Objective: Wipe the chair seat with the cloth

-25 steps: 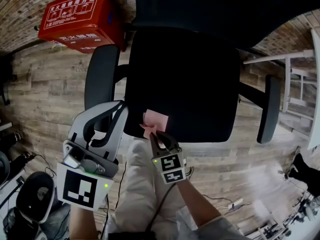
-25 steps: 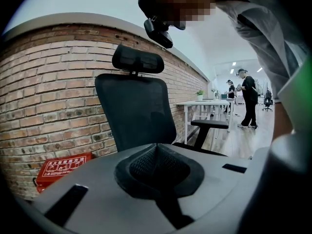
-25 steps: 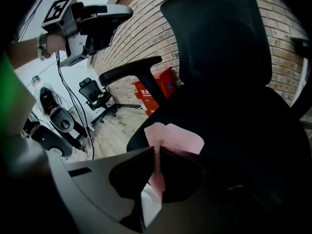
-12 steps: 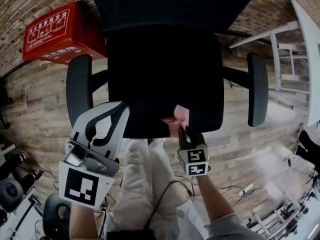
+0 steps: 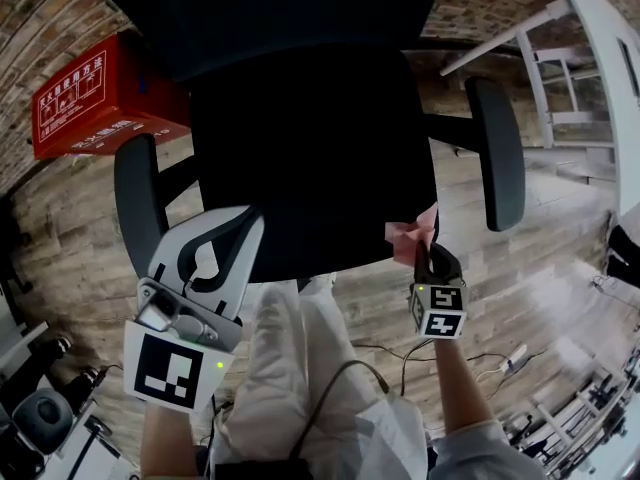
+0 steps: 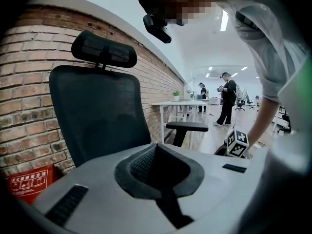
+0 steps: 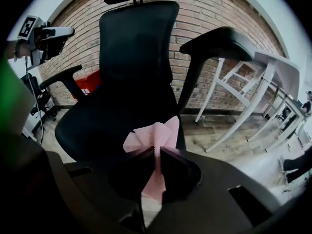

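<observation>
One pair, the right tongs [image 5: 426, 248], pinched the cloth [image 5: 408, 234] at the seat's [image 5: 310, 158] front corner. The left tongs [image 5: 252, 218] hovered pressed together, empty, nearby.

Brick wall [image 7: 214, 9], wooden floor [image 5: 60, 218], white table [image 7: 282, 63], seemingly an office beyond.

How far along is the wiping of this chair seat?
Done: the pink cloth is picked up, clamped in the right gripper. In hand: it sits at the front right corner of the seat; the left gripper is shut, empty. Left: unclear, since the dark seat shows no wiped trace.
</observation>
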Action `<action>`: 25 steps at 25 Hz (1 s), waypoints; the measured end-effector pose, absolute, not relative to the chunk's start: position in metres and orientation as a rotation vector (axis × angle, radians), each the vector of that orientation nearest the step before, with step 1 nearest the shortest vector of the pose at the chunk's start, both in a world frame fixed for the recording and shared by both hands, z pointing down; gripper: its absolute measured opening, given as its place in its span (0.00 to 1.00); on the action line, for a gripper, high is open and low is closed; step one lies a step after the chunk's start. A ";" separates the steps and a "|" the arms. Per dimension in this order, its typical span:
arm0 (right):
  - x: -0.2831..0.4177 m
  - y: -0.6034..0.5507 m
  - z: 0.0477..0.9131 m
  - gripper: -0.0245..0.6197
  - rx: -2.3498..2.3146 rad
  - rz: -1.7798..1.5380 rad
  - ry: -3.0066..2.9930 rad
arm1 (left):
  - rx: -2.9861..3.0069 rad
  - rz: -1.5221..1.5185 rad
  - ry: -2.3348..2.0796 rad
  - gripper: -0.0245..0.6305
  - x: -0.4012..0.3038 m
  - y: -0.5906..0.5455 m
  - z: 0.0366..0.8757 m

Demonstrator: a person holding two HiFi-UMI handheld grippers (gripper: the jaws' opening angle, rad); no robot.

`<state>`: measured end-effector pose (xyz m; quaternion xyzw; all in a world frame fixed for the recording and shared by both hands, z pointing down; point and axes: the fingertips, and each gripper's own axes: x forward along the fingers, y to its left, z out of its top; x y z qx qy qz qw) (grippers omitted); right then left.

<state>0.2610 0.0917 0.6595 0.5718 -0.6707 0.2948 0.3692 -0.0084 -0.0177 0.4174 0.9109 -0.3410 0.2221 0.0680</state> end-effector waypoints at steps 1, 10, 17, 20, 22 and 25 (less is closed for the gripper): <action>0.268 0.091 0.659 0.12 1.477 0.749 -1.712 | 2.745 0.674 -1.021 0.07 -0.007 -0.018 0.418; 0.269 0.083 0.625 0.12 1.523 0.714 -1.754 | 2.786 0.719 -0.993 0.07 -0.010 -0.016 0.395; 0.240 0.063 0.525 0.12 1.601 0.676 -1.882 | 2.829 0.675 -1.012 0.07 -0.004 -0.008 0.329; 0.228 0.056 0.477 0.12 1.641 0.678 -1.933 | 2.855 0.636 -1.030 0.07 0.002 -0.007 0.293; 0.222 0.054 0.444 0.12 1.668 0.672 -1.961 | 2.879 0.623 -1.033 0.07 0.005 -0.006 0.269; 0.211 0.049 0.396 0.12 1.706 0.644 -2.014 | 2.871 0.580 -1.063 0.07 0.004 -0.004 0.235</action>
